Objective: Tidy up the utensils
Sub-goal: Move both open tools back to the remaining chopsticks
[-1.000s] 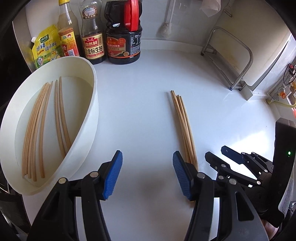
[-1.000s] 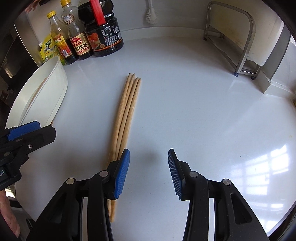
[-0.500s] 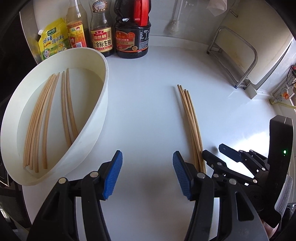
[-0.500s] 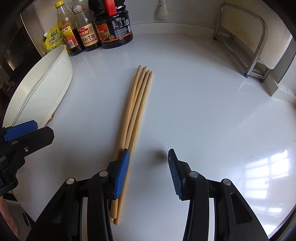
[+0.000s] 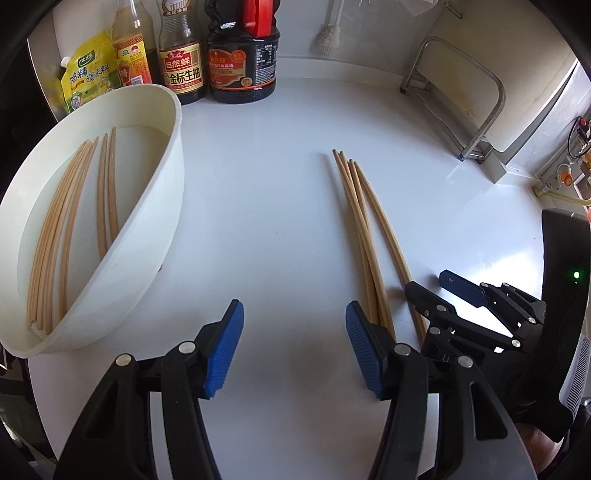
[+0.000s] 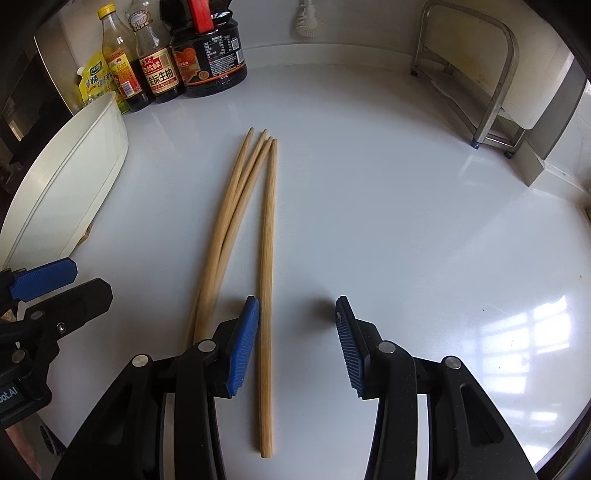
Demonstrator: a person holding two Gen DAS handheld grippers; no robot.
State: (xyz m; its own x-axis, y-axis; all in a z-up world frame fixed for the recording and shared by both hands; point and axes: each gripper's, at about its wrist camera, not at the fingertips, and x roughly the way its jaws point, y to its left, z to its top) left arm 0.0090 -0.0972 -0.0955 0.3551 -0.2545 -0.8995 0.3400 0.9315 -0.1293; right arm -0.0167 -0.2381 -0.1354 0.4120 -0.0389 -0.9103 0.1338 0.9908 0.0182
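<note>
While spread, the right gripper [image 6: 295, 343] straddles one chopstick [image 6: 267, 258].

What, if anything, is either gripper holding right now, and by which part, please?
Nothing is held. Both the left gripper and right gripper are open. One chopstick lies on the counter between the right gripper's fingers, ungripped.

A: Back left of the white worktop [image 5: 266, 206]?
B: A yellow seasoning pouch [image 5: 86, 79], a yellow-capped bottle [image 6: 117, 55], a soy sauce bottle [image 5: 181, 61] and a dark jug with a red handle [image 5: 242, 62], standing side by side.
A: Back right?
B: A metal rack [image 6: 484, 79] against the wall; a white brush [image 6: 306, 20] hangs left of it.
</note>
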